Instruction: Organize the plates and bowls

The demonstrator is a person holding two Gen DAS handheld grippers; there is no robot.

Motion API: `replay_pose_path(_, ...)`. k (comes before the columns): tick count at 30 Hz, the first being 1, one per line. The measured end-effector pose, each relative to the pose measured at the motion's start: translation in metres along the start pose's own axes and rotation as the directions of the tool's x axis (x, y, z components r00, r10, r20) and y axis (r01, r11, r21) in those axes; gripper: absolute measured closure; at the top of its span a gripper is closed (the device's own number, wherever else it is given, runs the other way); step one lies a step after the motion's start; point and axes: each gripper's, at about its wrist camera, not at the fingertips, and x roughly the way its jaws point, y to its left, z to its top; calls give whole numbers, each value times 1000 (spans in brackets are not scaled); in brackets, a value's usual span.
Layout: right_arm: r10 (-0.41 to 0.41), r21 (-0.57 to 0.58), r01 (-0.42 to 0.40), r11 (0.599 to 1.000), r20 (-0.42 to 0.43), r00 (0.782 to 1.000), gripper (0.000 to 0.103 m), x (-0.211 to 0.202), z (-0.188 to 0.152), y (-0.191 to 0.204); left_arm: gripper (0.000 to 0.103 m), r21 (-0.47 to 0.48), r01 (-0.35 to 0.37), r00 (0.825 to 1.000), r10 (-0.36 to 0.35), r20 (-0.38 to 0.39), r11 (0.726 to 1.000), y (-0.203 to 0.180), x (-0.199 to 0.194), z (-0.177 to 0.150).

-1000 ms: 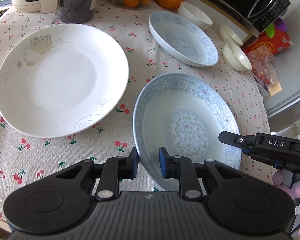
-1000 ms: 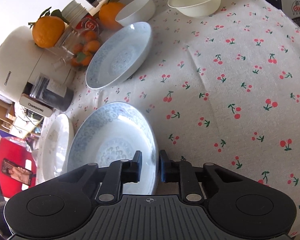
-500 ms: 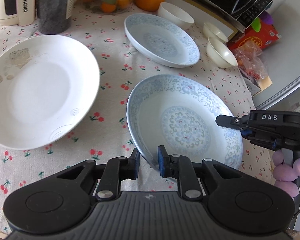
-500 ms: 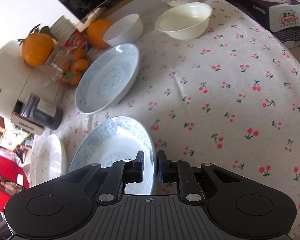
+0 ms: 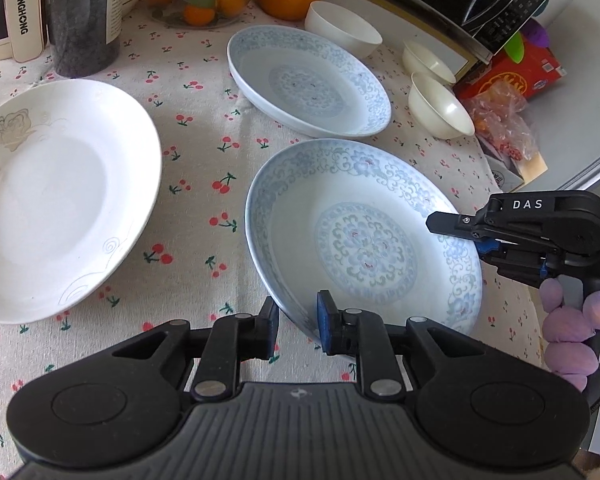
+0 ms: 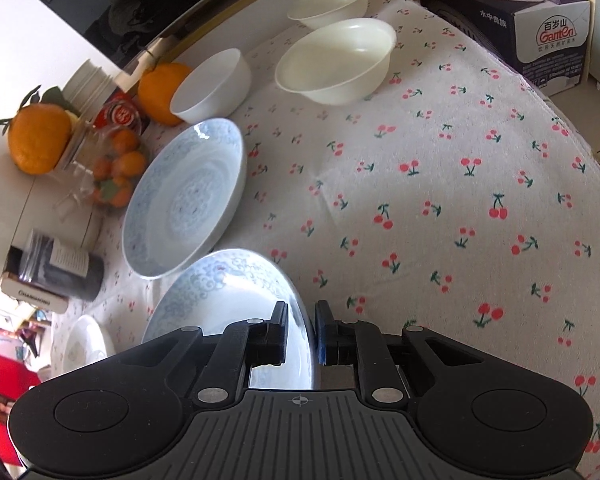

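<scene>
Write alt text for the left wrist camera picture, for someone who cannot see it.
Two handheld grippers clamp opposite rims of a blue-patterned plate: the left gripper at its near edge, the right gripper at its right edge. A matching plate, a white plate and cream bowls sit on a cherry-print tablecloth.

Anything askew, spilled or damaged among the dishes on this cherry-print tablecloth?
Nothing spilled or broken shows. The only dish off level is the nearer blue-patterned porcelain plate, tilted because both claws pinch its rim: left claw at the near edge, right claw at the far side. The second blue-patterned plate lies flat.
</scene>
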Motion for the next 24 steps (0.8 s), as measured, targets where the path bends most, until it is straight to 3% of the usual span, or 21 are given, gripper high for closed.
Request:
replay_pose_path(20, -39, 1, 39, 999, -14, 999, 84, 7, 2, -1, 85, 34, -21, 999, 23, -35, 999, -8, 9, 1)
replay_pose_path(24, -38, -11, 38, 999, -2, 999, 82, 2, 4, 1, 75, 79, -23, 999, 26, -38, 997, -14, 6, 2)
